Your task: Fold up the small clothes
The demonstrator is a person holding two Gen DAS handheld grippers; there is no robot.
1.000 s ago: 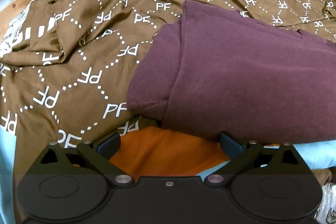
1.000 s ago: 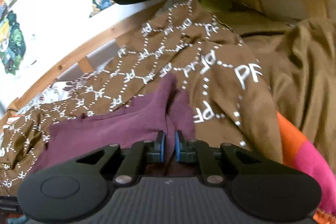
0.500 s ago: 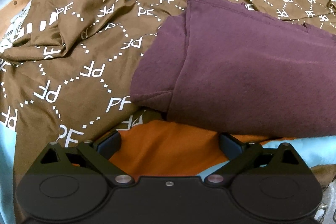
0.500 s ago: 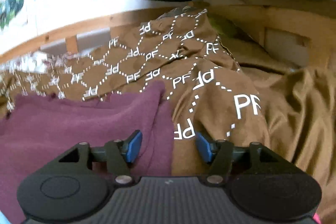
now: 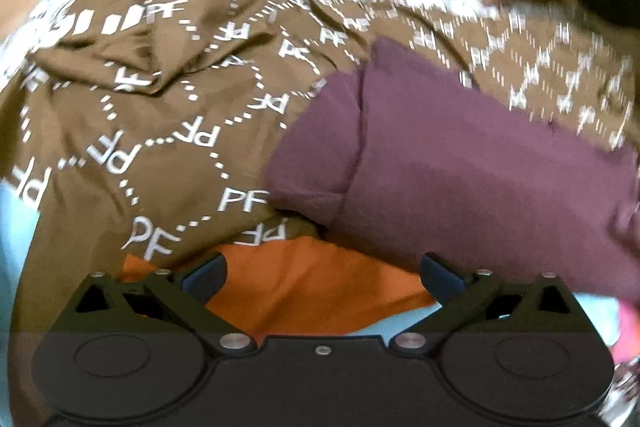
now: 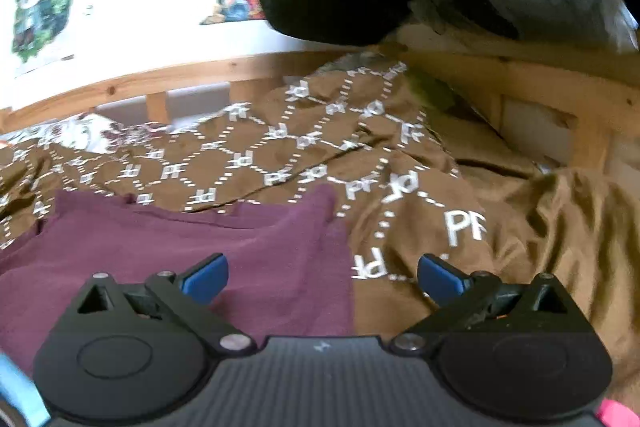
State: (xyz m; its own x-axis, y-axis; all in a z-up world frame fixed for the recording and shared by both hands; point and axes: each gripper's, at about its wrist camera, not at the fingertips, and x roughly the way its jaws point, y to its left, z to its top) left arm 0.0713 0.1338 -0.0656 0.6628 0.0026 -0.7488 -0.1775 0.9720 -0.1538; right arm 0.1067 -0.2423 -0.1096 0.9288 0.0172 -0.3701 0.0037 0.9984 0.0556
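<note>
My right gripper (image 6: 322,277) has just spread its jaws, released above the maroon garment (image 6: 168,259); my left gripper (image 5: 322,277) gapes over orange cloth (image 5: 316,283).

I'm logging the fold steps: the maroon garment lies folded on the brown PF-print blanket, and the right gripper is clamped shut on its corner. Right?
Not quite. The right gripper is open, its jaws just spread wide, gripping nothing, as the right wrist view shows. The maroon garment does lie folded on the brown PF-print blanket.
</note>
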